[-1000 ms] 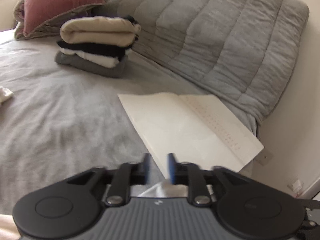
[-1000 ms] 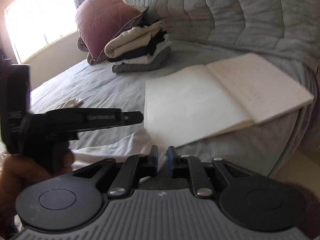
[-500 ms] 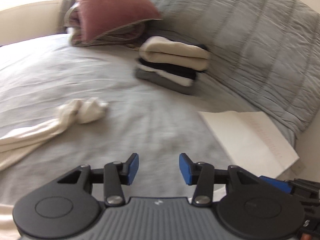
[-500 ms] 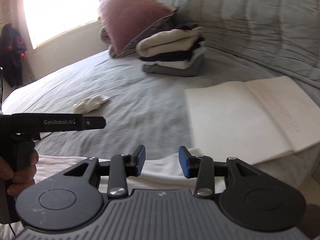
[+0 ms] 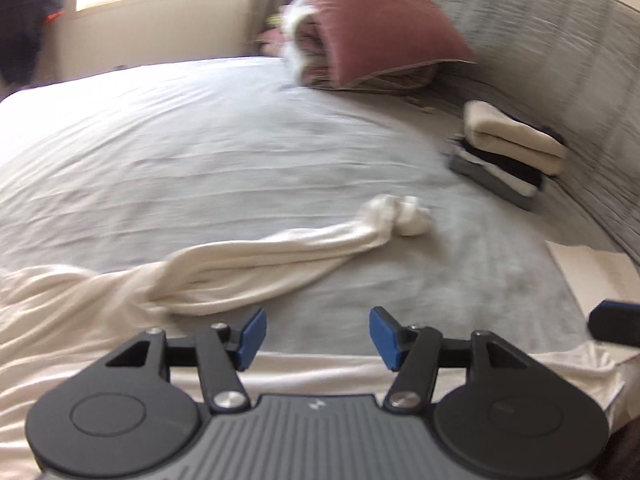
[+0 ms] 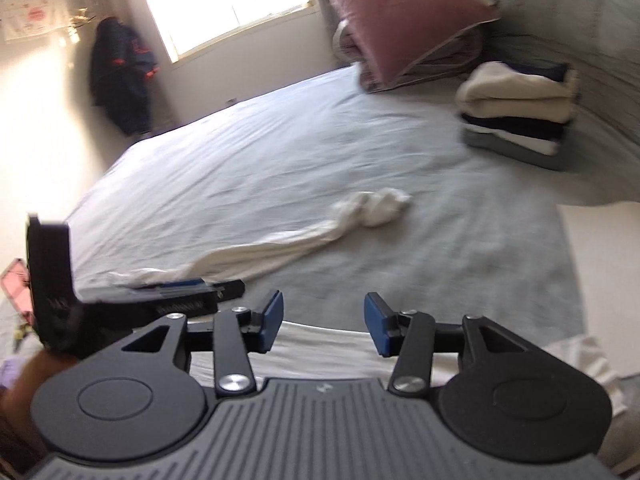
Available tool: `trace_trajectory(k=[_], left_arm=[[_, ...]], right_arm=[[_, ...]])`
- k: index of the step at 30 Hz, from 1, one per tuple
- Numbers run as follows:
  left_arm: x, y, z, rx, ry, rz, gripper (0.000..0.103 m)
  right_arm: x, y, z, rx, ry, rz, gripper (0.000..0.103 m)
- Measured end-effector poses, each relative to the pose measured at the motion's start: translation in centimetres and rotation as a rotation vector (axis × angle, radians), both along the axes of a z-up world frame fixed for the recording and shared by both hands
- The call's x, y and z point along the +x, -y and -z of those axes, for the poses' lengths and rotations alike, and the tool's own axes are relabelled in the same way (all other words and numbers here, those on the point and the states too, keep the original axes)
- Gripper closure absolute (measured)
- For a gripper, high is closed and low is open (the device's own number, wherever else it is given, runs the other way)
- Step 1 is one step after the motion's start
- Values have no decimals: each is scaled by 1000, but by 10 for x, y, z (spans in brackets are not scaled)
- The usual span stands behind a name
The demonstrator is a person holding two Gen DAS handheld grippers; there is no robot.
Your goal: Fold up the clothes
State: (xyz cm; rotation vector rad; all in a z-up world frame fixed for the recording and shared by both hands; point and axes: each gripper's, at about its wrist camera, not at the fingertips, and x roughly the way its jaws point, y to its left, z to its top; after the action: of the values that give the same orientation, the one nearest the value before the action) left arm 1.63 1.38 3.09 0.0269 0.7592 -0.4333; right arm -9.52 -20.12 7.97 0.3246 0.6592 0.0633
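Note:
A cream long-sleeved garment (image 5: 248, 268) lies on the grey bed, one sleeve stretched out to a bunched cuff (image 5: 404, 216). Its body spreads under both grippers. My left gripper (image 5: 318, 336) hovers over the garment's near edge, jaws opening, nothing between the blue pads. My right gripper (image 6: 324, 326) hangs just to the right of it, jaws also opening and empty. In the right wrist view the sleeve (image 6: 280, 248) runs diagonally, and the left gripper (image 6: 140, 300) shows at the left edge. The right gripper's tip (image 5: 616, 326) shows in the left wrist view.
A stack of folded clothes (image 6: 516, 112) sits by the grey quilted headboard (image 5: 560, 40). A pink pillow (image 5: 380, 20) leans behind it. A white board (image 6: 604, 272) lies at the bed's right edge. A dark jacket (image 6: 120, 72) hangs by the window.
Both views have swung left, from the white board to the open bed and the stretched sleeve. Both grippers' jaws have spread from almost shut to wide apart.

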Motion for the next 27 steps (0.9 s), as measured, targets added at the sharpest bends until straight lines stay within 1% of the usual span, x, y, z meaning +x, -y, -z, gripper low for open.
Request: trace_trajectory(k=[4, 5, 7, 9, 12, 13, 14, 16, 18, 21, 23, 24, 27], left_arm=[[7, -50, -4, -15, -15, -100, 41], [10, -63, -3, -25, -19, -135, 41], [16, -86, 0, -48, -30, -205, 41], [23, -106, 5, -69, -40, -271, 43], [29, -131, 19, -97, -23, -363, 43], [28, -141, 26, -116, 0, -395, 45], [27, -151, 32, -136, 24, -428, 51], [28, -170, 44, -165, 58, -478, 59], [34, -184, 51, -177, 59, -511, 62], [37, -200, 57, -204, 85, -517, 62], [41, -206, 63, -187, 94, -522, 62], [42, -209, 66, -185, 91, -523, 63], [51, -223, 75, -217, 47, -519, 68]], right_arm=[[26, -32, -23, 26, -34, -72, 52], [33, -40, -26, 26, -35, -93, 50], [45, -55, -28, 15, -36, -122, 46], [58, -70, -28, 1, -39, -154, 45], [83, -95, -15, -37, -53, -225, 43], [94, -104, -9, -49, -61, -256, 43], [105, -115, -2, -62, -67, -285, 43], [129, -136, 11, -84, -74, -345, 43], [151, -154, 24, -84, -70, -404, 43], [183, -177, 40, -86, -59, -469, 43], [203, -191, 50, -98, -52, -507, 43], [212, -197, 56, -104, -56, -522, 43], [238, -209, 71, -102, -76, -555, 43]])
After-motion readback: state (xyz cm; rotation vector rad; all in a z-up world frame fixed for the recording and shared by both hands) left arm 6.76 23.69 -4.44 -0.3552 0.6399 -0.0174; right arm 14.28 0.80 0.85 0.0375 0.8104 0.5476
